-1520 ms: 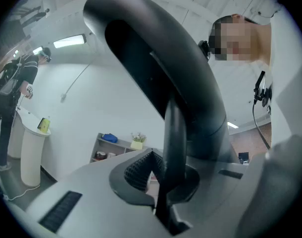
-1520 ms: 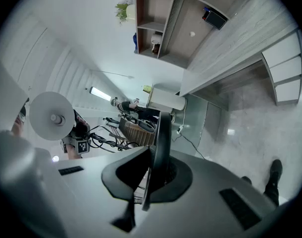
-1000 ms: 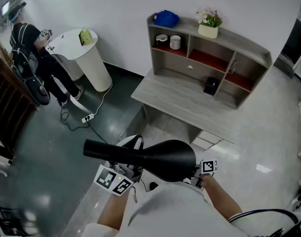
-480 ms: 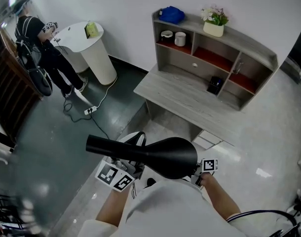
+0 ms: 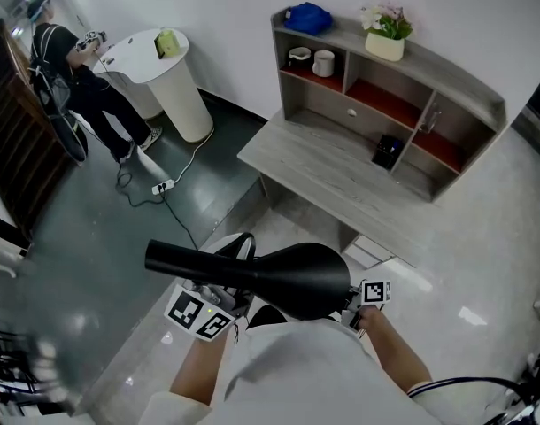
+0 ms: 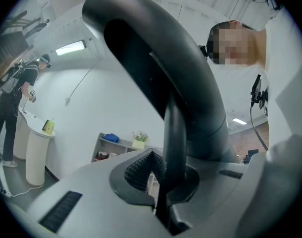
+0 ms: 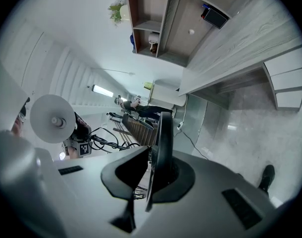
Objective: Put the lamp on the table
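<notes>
1. A person holds a black lamp [image 5: 292,277] in the air, close to the chest, with a pair of tongs in each hand.
2. The step in hand looks like the carry to the grey worktop [image 5: 341,180]. To do it well, grip firmly on both sides, hold the lamp level, and bring it over the bare front of the worktop. Then lower it gently, clear of the small black box [image 5: 384,151] by the shelf unit.
3. The left tongs [image 6: 158,182] are clamped on a thin black part of the lamp, which rises between them.
4. The right tongs [image 7: 153,180] are pinched narrow on a thin black edge of the lamp.
5. The lamp spans between both tongs, over the floor, well apart from the worktop.
</notes>
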The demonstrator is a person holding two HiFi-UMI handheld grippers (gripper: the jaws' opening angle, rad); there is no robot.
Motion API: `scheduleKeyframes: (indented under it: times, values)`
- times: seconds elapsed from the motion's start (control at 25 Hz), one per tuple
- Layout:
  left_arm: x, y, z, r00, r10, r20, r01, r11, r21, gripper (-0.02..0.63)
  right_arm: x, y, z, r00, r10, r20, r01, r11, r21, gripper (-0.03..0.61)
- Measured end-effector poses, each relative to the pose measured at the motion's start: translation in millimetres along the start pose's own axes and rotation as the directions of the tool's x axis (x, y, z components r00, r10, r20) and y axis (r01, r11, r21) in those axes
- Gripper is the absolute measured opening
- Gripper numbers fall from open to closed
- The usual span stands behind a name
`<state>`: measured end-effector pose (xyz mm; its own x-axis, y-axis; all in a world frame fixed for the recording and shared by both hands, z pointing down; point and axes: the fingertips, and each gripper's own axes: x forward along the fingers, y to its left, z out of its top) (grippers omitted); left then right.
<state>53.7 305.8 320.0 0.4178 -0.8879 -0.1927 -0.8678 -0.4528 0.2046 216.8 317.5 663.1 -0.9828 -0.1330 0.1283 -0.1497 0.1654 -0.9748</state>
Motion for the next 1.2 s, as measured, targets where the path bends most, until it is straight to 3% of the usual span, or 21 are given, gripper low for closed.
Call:
scheduleKeyframes:
  times: [0.08, 0.16, 0.4, 0.8, 1.2]
  values:
    - [5, -1, -3, 1.0, 0.011, -0.001, -0.011, 1.0, -0.007, 0.006, -14, -20, 5, 0.993, -0.12, -0.018, 0.12, 0.993, -0.018, 0.021]
    - [12, -1, -5, 1.0, 0.018, -0.002, -0.018, 1.0, -0.01, 0.007, -21, -28, 11, 0.986, -0.162, -0.028, 0.161, 0.986, -0.033, 0.021]
    - [30, 7, -13, 1.0, -0.005, -0.011, 0.004, 1.0, -0.026, 0.008, -5, -5, 29, 1.0, 0.028, 0.0, -0.028, 1.0, -0.014, 0.021]
    - [67, 55, -10, 0.998, -0.058, -0.01, 0.058, 0.998, -0.037, 0.006, 25, -7, 71, 0.998, 0.042, 0.043, -0.042, 0.999, -0.007, 0.021]
    - [103, 140, 1, 0.99, -0.138, -0.015, 0.137, 0.988, -0.065, 0.006, 94, 2, 127, 0.994, 0.039, 0.103, -0.037, 0.999, -0.017, 0.021]
